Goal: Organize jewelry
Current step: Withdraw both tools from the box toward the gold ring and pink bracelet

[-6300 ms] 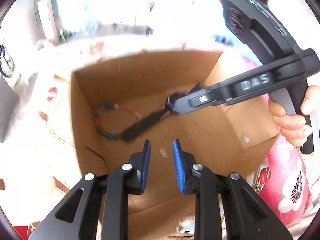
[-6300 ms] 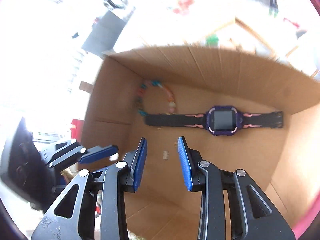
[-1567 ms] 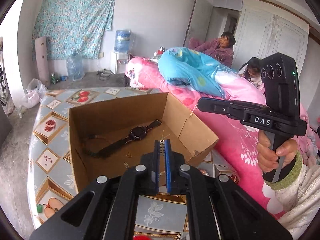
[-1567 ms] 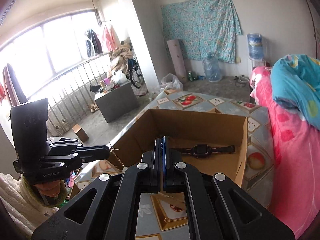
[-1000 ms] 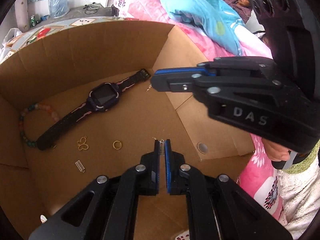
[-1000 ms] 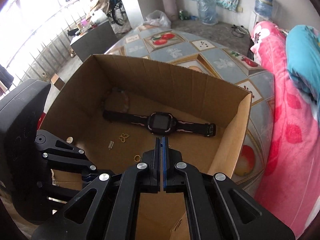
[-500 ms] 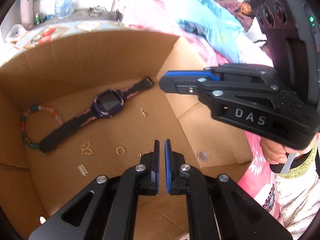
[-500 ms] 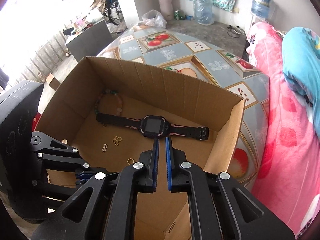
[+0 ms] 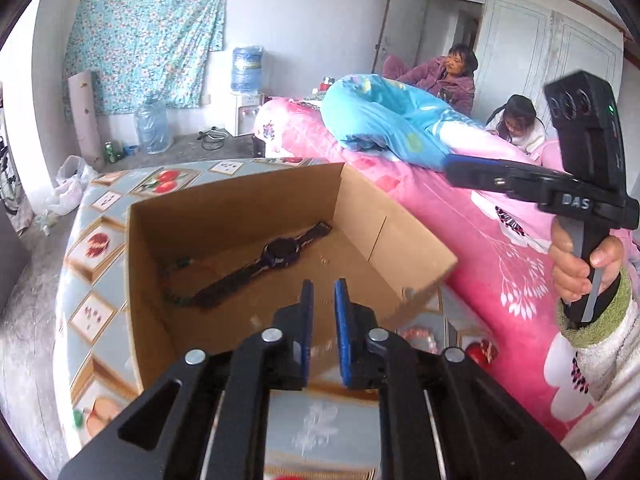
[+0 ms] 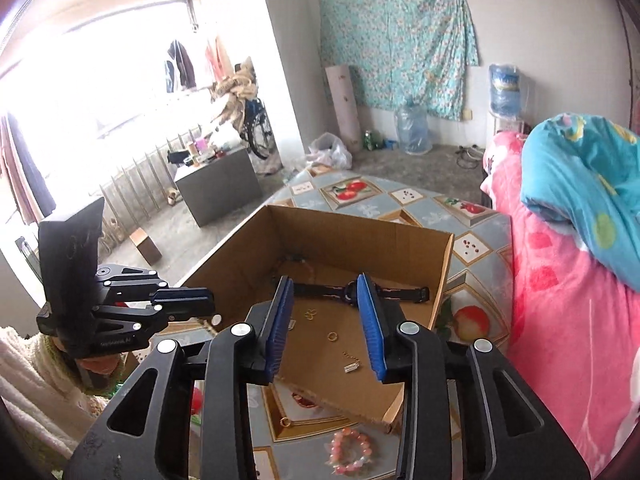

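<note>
Your left gripper [image 9: 322, 312] and right gripper [image 10: 330, 320] both hang above the near edge of the box [image 10: 442, 280] on the worktop [image 10: 476, 248]. The jaws of each have just been opening: the left stand slightly apart, the right clearly apart, and nothing is between either pair. Inside the box lie the watch [image 10: 400, 292] along the far side, a bead bracelet [image 9: 172, 284] in the far corner, a ring [image 10: 332, 335], a small butterfly charm [image 10: 310, 313] and a short chain piece [image 10: 352, 364] on the floor near the front. The task appears well advanced but not complete. Outside the box, on the worktop just in front of it, a pink bracelet [image 10: 350, 452] and a gold ring [image 10: 285, 422] remain. Judge these as the next items to collect. Both are small, so close the jaws squarely on them.
</note>
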`<state>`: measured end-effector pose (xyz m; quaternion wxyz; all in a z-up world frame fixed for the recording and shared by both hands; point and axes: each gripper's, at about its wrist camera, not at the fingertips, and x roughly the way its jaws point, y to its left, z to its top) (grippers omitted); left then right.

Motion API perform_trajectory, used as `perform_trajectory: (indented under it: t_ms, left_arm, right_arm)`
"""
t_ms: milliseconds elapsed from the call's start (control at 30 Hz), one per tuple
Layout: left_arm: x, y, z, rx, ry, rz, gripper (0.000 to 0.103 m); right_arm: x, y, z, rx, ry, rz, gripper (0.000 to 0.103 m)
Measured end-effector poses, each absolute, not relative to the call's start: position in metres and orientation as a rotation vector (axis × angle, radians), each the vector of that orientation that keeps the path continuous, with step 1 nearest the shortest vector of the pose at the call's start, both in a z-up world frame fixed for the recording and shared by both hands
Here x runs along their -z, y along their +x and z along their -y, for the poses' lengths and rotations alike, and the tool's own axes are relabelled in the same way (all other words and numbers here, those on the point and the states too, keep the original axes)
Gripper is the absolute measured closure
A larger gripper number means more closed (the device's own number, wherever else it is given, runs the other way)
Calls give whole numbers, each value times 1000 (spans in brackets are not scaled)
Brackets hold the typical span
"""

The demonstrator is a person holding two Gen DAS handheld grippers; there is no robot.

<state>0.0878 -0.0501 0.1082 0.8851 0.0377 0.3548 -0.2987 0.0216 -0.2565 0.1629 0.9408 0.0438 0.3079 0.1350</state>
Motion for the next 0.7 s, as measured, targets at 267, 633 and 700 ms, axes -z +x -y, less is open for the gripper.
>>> perform_trajectory:
  t_ms: [267,633,700]
  left_arm:
    - [-74,38,21,463,161,-806,59]
    - [20,48,21,205,197,-1037,58]
    - [24,50,19,192,187,-1048,58]
  right_arm:
    - [-114,-31,247,-286,255,-717,64]
    - [-27,-7,183,-81,146,-942,64]
    - [-25,-2,176,-56,108,-938,65]
